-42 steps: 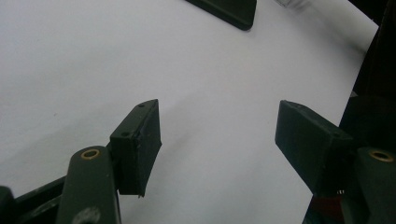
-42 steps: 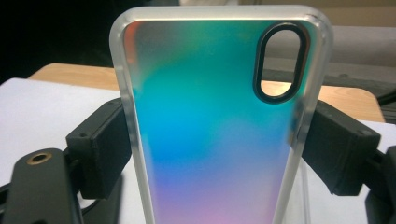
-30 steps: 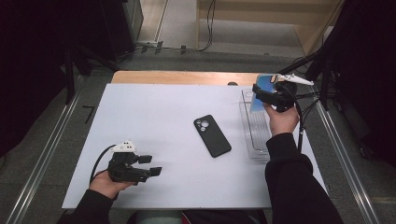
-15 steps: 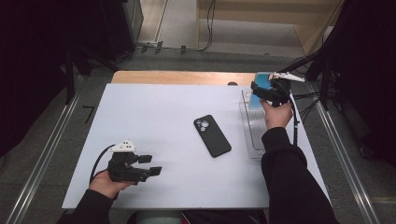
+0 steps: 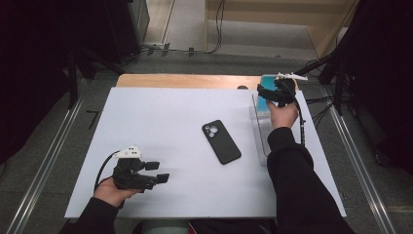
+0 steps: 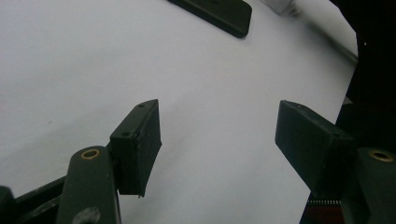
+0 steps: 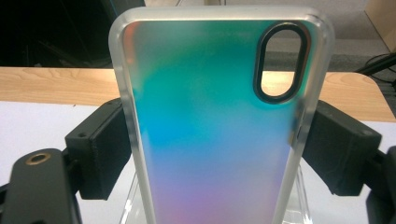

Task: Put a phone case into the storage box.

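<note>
Iridescent blue-green phone case [image 7: 210, 130] with frosted edges sits clamped between my right claw [image 7: 215, 154] pads; my left claw [image 6: 219, 140] gapes wide, holding nothing, over white tabletop [image 6: 70, 70].

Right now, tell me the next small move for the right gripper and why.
Probably carry the iridescent blue phone case toward the black smartphone lying camera-side up mid-table. The right gripper already clamps the case's edges above the clear plastic holder, while the left gripper rests open.

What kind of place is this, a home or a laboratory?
Probably a lab or recording workspace: a plain white table on bare grey floor, cables trailing behind, and handheld grippers, the right gripper holding a phone case.
</note>
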`<state>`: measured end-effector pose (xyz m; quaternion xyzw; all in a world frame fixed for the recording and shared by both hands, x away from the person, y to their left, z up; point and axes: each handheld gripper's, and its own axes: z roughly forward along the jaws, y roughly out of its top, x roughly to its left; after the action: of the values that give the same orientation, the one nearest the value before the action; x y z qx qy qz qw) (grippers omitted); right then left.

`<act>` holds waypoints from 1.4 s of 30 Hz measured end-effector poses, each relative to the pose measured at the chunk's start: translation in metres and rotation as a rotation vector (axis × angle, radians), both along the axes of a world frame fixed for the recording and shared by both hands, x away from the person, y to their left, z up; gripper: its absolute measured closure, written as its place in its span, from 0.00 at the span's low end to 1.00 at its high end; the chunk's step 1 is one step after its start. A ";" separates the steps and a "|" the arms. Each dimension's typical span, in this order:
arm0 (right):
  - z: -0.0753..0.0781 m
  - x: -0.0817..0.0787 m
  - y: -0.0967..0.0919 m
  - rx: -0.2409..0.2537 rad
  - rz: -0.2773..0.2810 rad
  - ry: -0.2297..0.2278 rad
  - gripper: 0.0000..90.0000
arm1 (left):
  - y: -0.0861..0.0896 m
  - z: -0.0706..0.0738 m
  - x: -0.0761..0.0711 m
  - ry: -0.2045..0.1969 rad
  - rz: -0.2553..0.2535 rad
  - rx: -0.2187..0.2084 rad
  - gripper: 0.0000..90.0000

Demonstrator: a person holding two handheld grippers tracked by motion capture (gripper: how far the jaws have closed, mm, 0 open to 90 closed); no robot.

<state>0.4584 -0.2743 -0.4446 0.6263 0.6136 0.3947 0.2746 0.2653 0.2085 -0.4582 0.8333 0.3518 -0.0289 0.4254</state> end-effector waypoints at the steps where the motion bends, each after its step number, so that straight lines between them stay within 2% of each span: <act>1: -0.001 0.002 0.000 -0.002 -0.001 0.002 0.16 | 0.000 0.000 0.000 0.000 0.000 0.000 0.35; 4: -0.003 0.007 0.002 -0.019 -0.015 0.021 0.16 | 0.000 0.000 0.000 -0.001 0.000 -0.001 0.35; 10: -0.006 0.009 0.003 -0.021 -0.024 0.021 0.16 | 0.000 0.000 0.000 0.001 0.005 -0.003 0.35; 13: -0.007 0.009 0.003 -0.022 0.000 0.012 0.16 | 0.000 0.000 0.000 0.000 0.003 -0.003 0.35; 18: -0.010 0.009 0.007 -0.040 0.000 0.012 0.15 | 0.000 0.000 0.000 -0.001 0.004 -0.002 0.35; 34: -0.015 0.009 0.006 -0.026 -0.007 0.013 0.12 | 0.000 0.000 0.001 0.000 0.007 -0.002 0.35; 42: -0.015 0.009 0.006 -0.037 0.000 0.016 0.10 | 0.000 0.000 0.000 0.000 0.010 -0.001 0.35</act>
<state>0.4675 -0.2679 -0.4595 0.6242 0.6231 0.3783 0.2813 0.2658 0.2088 -0.4585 0.8312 0.3559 -0.0269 0.4262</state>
